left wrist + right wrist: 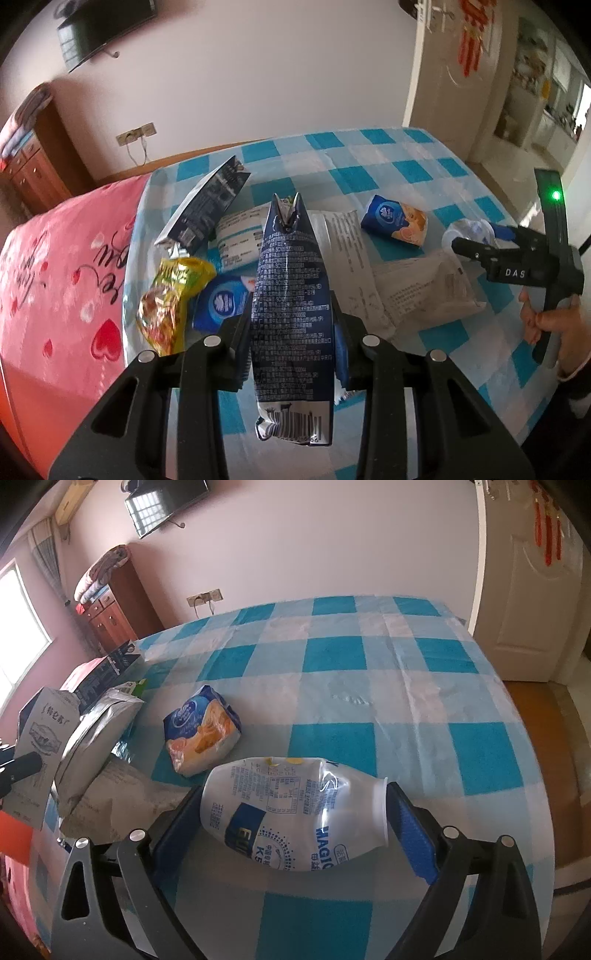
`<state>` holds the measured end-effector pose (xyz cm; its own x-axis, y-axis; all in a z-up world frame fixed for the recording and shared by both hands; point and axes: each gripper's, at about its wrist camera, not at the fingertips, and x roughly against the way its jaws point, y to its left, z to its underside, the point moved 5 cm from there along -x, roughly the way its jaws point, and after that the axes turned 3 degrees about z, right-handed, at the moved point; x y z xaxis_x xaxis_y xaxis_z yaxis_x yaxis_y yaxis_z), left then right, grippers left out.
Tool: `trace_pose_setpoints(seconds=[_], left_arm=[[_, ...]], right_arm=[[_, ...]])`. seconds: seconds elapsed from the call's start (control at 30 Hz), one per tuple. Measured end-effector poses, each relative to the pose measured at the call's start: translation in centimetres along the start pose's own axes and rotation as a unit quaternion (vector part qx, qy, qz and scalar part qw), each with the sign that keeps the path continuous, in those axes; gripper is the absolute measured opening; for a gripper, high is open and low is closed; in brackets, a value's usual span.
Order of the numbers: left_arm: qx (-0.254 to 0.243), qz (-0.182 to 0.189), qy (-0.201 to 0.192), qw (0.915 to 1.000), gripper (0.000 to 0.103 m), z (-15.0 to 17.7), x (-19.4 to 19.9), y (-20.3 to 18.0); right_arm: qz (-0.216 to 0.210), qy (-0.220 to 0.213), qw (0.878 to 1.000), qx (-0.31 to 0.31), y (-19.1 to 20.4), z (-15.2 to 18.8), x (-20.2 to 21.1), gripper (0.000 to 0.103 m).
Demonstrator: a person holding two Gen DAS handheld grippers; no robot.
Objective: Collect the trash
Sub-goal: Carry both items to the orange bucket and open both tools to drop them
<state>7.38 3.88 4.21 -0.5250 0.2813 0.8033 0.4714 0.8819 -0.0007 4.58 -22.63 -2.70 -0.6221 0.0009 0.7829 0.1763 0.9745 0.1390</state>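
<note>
My left gripper (pixel 291 325) is shut on a dark blue milk carton (pixel 290 295), flattened and standing on end between the fingers above the table. My right gripper (pixel 291 812) is shut on a white plastic yogurt bottle (pixel 295 816) lying sideways between the fingers; it also shows in the left wrist view (pixel 469 230) at the right. On the checked tablecloth (pixel 332 657) lie a blue and orange tissue pack (pixel 203 734), a second blue pack (pixel 221 301), a yellow snack wrapper (pixel 170 299), another dark carton (pixel 210 206) and white paper wrappers (pixel 424 291).
A pink heart-patterned cover (pixel 55 277) lies left of the table. A wooden cabinet (pixel 114 605) stands at the back left wall, a white door (pixel 528 590) at the right. The table's right edge drops to an orange floor (pixel 546 716).
</note>
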Motion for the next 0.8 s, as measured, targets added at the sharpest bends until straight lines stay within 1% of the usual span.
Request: trace_pose_setpoints(seconds=[0.13,0.23,0.47,0.67,0.8], left_arm=[[0.024,0.005,-0.017,0.9996,0.036,0.7,1.1,0.2],[0.042,0.011,-0.03,0.9986,0.036,1.2,2.1,0.4],[0.063,0.02,-0.063,0.9958,0.036,2.0,5.1,0.9],[0.086,0.013,-0.096,0.9916,0.036,2.5,8.2,2.6],[0.106,-0.006,-0.123,0.9867,0.036,3.1,11.3,4.5]], right_arm=[[-0.003,-0.006,1.0,-0.002,0.0,0.3,1.1,0.093],[-0.013,-0.013,1.0,-0.005,0.1,0.5,2.3,0.093],[-0.042,-0.032,0.999,-0.007,1.5,0.2,5.7,0.093],[-0.081,-0.044,0.996,0.014,5.1,-0.9,8.7,0.093],[-0.119,-0.053,0.99,0.046,9.5,-2.1,10.8,0.093]])
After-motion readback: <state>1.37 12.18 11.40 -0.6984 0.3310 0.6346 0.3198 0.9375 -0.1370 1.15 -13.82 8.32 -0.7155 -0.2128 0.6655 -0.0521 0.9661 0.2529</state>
